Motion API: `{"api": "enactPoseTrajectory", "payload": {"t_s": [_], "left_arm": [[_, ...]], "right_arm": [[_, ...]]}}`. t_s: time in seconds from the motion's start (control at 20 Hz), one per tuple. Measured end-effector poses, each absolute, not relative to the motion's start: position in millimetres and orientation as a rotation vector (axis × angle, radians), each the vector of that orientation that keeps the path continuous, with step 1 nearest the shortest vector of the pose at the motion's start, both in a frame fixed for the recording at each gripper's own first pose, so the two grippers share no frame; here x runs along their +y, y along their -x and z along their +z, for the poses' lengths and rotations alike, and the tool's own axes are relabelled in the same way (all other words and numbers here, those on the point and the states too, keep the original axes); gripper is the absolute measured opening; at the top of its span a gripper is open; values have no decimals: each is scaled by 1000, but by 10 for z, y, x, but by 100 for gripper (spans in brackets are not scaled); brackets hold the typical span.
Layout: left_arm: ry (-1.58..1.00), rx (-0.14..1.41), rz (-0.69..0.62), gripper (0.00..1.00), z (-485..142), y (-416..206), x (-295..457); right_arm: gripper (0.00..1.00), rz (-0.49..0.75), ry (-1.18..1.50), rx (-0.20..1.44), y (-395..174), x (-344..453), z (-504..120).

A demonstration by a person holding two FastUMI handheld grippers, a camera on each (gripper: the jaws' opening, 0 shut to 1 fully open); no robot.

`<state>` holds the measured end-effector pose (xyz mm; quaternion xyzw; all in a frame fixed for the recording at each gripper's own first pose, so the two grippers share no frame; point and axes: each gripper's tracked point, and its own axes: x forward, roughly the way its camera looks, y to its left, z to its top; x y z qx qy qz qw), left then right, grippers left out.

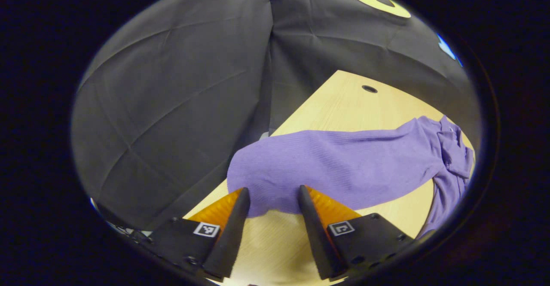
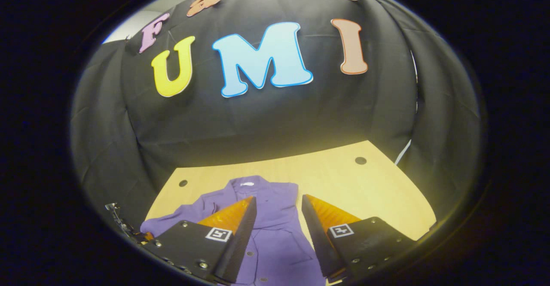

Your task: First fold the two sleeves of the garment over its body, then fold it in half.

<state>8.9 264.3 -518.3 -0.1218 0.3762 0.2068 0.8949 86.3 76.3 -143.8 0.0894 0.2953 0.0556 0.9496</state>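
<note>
Jaws of left gripper spread wide, nothing between, tips just over sleeve end, which lies stretched out flat on table. Jaws of right gripper likewise wide and empty, above garment body, collar toward far edge. Sleeve fold seemingly at its start: left sleeve not yet over body. Next likely: lower left tips, pinch cuff, carry it across. Other sleeve hard to make out.

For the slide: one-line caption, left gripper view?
Open left gripper poised over a purple garment's sleeve stretched across the wooden table.
</note>
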Motion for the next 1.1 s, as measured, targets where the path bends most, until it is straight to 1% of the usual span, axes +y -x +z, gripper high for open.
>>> {"api": "enactPoseTrajectory", "payload": {"t_s": [0.05,0.1,0.2,0.3,0.35,0.4,0.5,0.8,1.1], "left_arm": [[256,779,429,71,-5188,-87,2661],[280,759,423,72,-5159,-113,2645],[299,748,418,48,-5172,-115,2620],[301,758,400,48,-5189,-103,2635],[304,745,417,49,-5183,-93,2680],[328,736,429,7,-5149,-147,2657],[311,758,454,8,-5179,-107,2679],[198,812,468,7,-5135,-141,2667],[166,756,423,7,-4740,-394,2505]], "right_arm": [[67,113,-185,601,-862,751,-1443],[67,114,-189,601,-872,747,-1437],[67,116,-194,600,-876,737,-1433],[67,118,-192,604,-881,729,-1450],[67,119,-192,603,-879,718,-1452],[68,120,-192,602,-894,701,-1456],[68,121,-196,602,-889,690,-1439],[67,105,-207,597,-903,560,-1423],[67,83,-221,591,-880,431,-1430]]}}
